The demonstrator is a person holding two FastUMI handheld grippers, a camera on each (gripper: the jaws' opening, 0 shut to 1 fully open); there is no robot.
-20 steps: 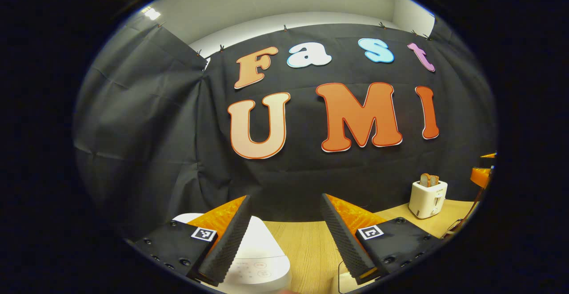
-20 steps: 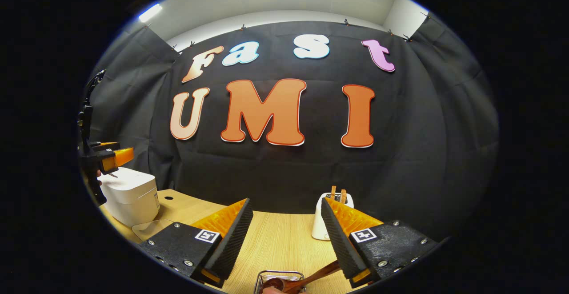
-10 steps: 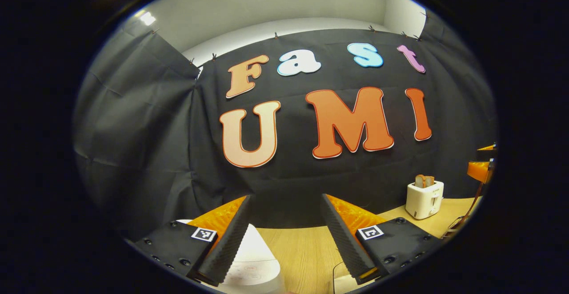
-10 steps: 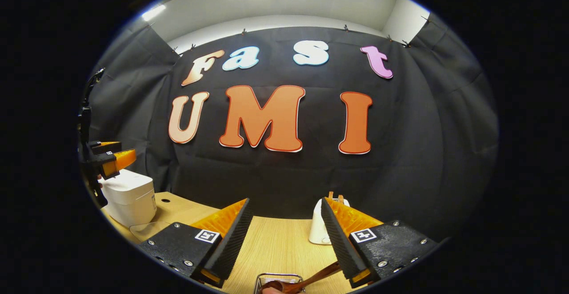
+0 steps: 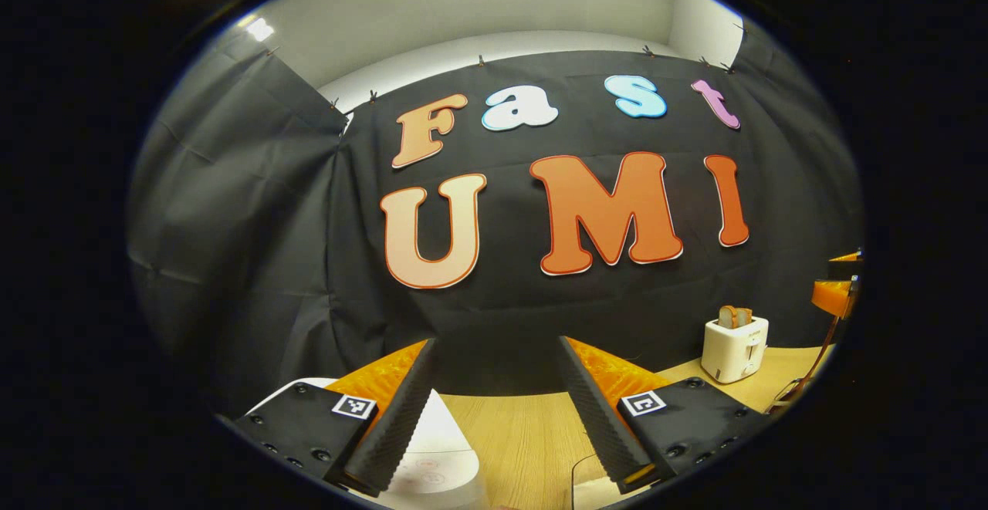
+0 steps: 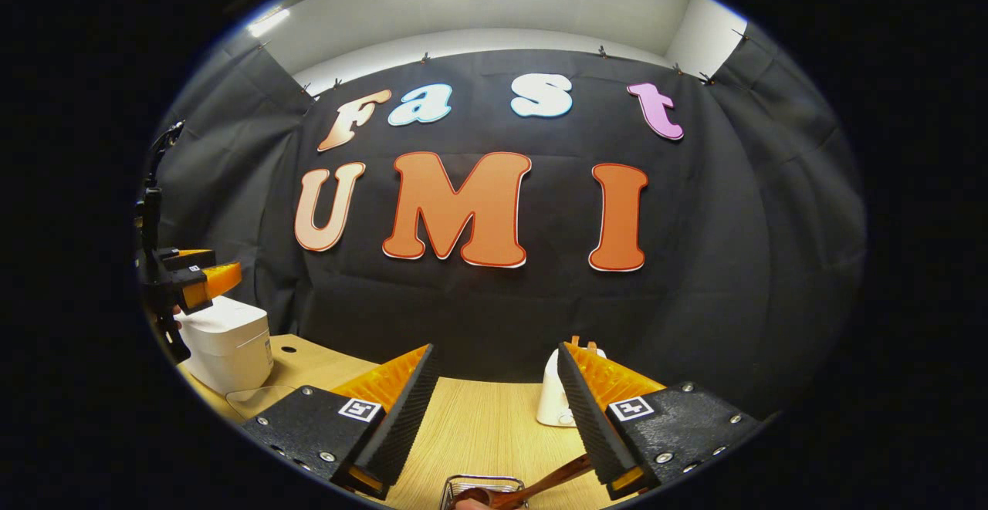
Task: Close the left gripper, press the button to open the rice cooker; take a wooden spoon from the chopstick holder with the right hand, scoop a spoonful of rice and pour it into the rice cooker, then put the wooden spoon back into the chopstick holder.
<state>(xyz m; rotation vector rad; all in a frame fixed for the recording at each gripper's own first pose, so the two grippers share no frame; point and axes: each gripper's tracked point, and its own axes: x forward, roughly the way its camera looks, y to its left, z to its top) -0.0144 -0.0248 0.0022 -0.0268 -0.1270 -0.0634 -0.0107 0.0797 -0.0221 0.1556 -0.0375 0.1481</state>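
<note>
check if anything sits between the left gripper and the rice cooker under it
Nothing visible does. The left gripper hangs open just above the white rice cooker, whose lid shows between and below its fingers. The toaster stands far off to the side.

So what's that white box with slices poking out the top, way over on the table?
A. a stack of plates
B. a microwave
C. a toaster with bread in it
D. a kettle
C: in the left gripper view the toaster stands on the wooden table with brown bread slices sticking up from its slots.
</note>
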